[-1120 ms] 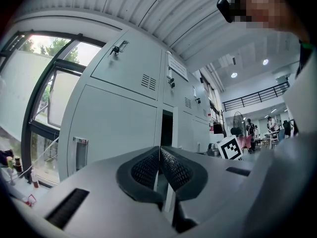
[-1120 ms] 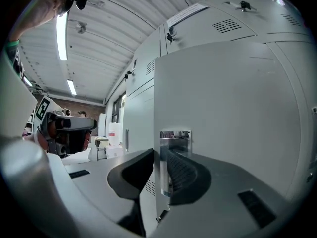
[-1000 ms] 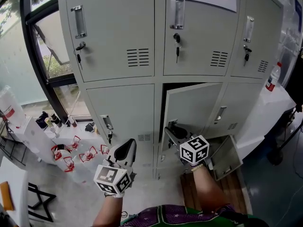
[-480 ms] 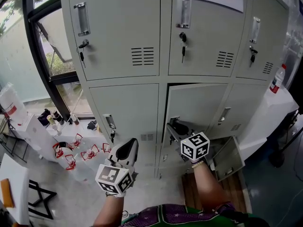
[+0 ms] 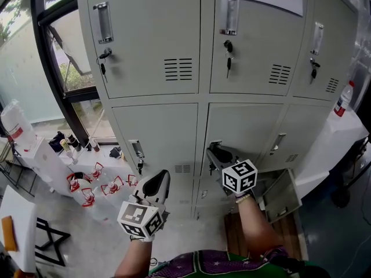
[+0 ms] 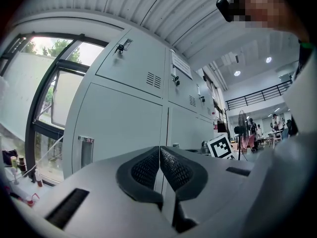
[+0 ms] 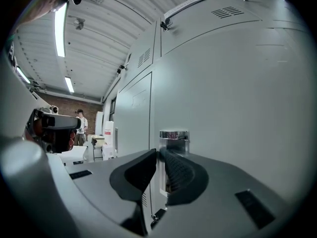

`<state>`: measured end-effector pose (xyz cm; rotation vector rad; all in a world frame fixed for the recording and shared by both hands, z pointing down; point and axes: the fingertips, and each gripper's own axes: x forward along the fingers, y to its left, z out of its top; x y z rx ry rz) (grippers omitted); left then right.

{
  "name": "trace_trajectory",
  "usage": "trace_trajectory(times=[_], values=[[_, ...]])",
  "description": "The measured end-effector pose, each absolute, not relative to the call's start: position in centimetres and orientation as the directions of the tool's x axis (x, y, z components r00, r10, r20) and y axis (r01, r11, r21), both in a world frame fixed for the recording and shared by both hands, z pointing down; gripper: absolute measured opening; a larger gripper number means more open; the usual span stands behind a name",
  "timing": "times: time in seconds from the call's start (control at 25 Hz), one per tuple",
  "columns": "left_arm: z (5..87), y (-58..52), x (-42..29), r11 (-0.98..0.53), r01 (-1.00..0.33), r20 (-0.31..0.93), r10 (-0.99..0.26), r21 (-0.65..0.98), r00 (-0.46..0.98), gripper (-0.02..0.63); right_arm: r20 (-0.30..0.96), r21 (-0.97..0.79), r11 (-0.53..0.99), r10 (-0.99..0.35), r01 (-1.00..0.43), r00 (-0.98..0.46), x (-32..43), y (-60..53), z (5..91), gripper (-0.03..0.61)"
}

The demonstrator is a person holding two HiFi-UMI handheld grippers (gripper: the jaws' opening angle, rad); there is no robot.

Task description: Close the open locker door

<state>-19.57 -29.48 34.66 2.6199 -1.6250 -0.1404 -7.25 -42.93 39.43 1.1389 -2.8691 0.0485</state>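
Locker door (image 5: pixel 243 132), lower middle, looks about flush in head view. It's dead ahead of my right claw (image 5: pixel 215 153), with my left claw (image 5: pixel 155 185) farther off. Left gripper view: jaws pressed together, empty. Right gripper view: jaws just been closing, slim gap left, nothing clamped. The upright chrome handle (image 7: pixel 173 134) sits just past the tips.

Left gripper (image 5: pixel 162 176) level, jaws together; right gripper (image 5: pixel 213 152), jaws just closing, narrowly apart, empty

Left hand-held gripper (image 6: pixel 159 155), jaws pressed together, faces grey lockers (image 6: pixel 124 118) beside a window (image 6: pixel 44 98)
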Motion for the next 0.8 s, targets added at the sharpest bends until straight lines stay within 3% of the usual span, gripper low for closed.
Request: trace_trajectory(times=[0.8], values=[[34.5,-29.7,-19.8,-0.438,-0.895,-0.039,-0.899,0.082,0.436,0.024,0.06,0.009,0.693,-0.72,-0.721,-0.692,-7.5,-44.8,39.4,0.043]])
